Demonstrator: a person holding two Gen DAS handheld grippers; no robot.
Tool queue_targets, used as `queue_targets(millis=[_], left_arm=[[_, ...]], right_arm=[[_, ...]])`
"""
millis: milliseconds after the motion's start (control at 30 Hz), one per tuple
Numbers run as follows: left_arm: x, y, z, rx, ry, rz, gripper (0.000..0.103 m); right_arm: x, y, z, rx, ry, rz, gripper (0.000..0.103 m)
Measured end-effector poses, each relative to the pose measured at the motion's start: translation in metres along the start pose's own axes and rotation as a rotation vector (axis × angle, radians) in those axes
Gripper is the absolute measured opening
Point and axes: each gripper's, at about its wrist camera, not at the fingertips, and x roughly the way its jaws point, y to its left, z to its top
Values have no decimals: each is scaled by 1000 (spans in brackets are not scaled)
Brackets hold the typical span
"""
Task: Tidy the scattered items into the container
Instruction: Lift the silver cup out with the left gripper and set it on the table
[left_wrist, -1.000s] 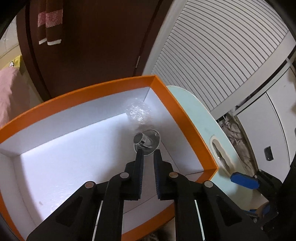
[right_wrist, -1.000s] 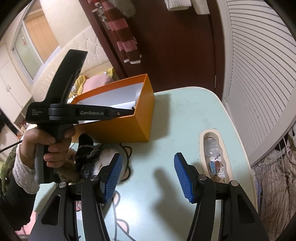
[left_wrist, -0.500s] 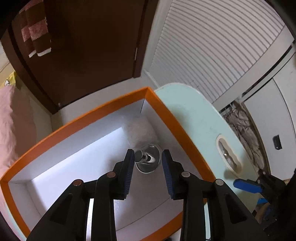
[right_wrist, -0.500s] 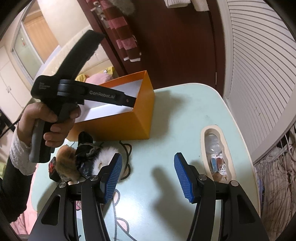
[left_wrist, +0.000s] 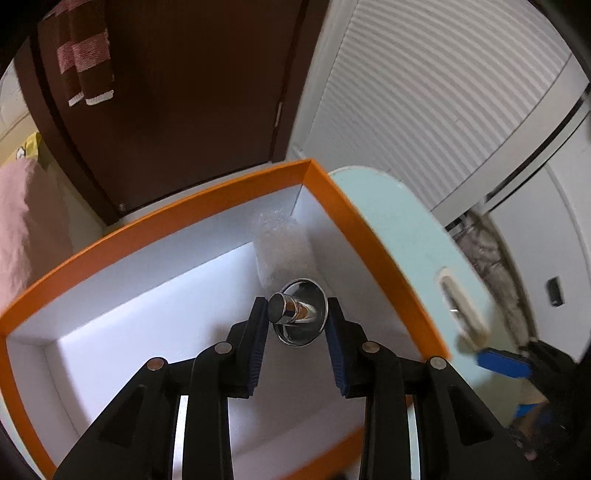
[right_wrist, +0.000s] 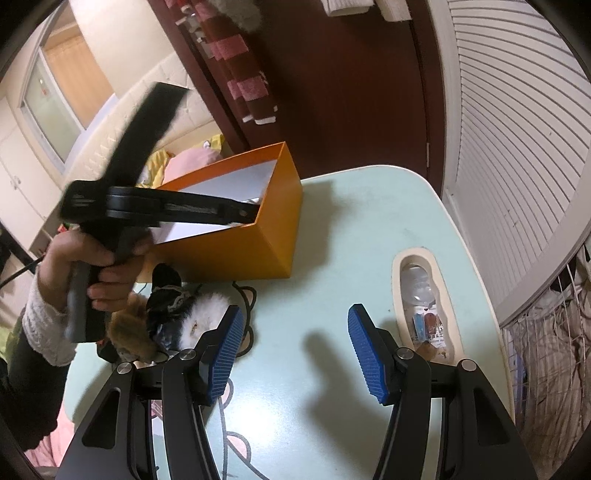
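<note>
Metal funnel just dropped into the orange box.

My left gripper hangs over the box, its jaws just opened and clear of the funnel, which lies on the white floor near a plastic wrap. My right gripper waits half open and empty over the pale green table. Next I judge the fluffy pile beside the box needs lifting. A dark door stands beyond.

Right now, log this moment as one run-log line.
left claw: open, over metal funnel in orange box | right claw: open, empty
</note>
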Motion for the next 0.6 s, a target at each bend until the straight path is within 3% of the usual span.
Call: queue_targets(millis=[233,333,600], left_arm=[[-81,19,-36,-74,-164,-53,32],[-112,33,-63,-125,-219,-36,32],[-147,57,-162,-223,-235,-12,32]], right_arm=[[2,7,3,-21,11,-4,58],[-1,13,2,-32,8,-2,58],[-2,39,7,-72,2,5,58]])
